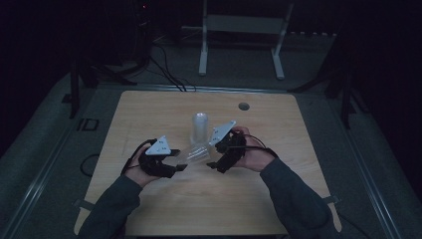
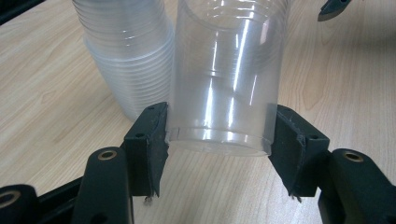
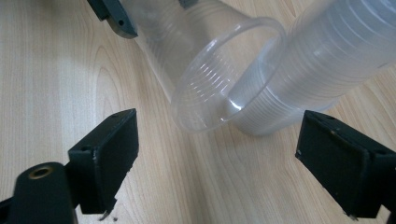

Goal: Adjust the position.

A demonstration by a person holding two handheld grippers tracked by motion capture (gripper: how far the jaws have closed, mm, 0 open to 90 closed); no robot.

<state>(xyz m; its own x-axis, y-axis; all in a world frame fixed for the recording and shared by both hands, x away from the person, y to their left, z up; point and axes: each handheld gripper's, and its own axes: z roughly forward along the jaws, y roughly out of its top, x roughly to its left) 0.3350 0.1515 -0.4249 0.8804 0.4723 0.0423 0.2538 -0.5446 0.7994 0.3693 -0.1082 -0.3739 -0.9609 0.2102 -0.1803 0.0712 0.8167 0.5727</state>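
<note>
A stack of clear plastic cups (image 1: 200,126) stands upside down at the middle of the wooden table (image 1: 278,199). My left gripper (image 1: 181,160) is shut on the base of a single clear cup (image 1: 195,152), which lies tilted with its mouth toward the right gripper. In the left gripper view both pads press the cup (image 2: 229,70) at its bottom rim, with the stack (image 2: 126,51) just behind it. My right gripper (image 1: 215,155) stands open in front of the cup's mouth (image 3: 219,79), touching nothing; the stack (image 3: 322,56) rises behind the cup.
A round cable hole (image 1: 243,106) sits near the table's far edge. Beyond the table, a white metal frame (image 1: 239,30) stands on the dark floor and cables (image 1: 164,69) run across it. Bare wood lies to both sides and in front of the hands.
</note>
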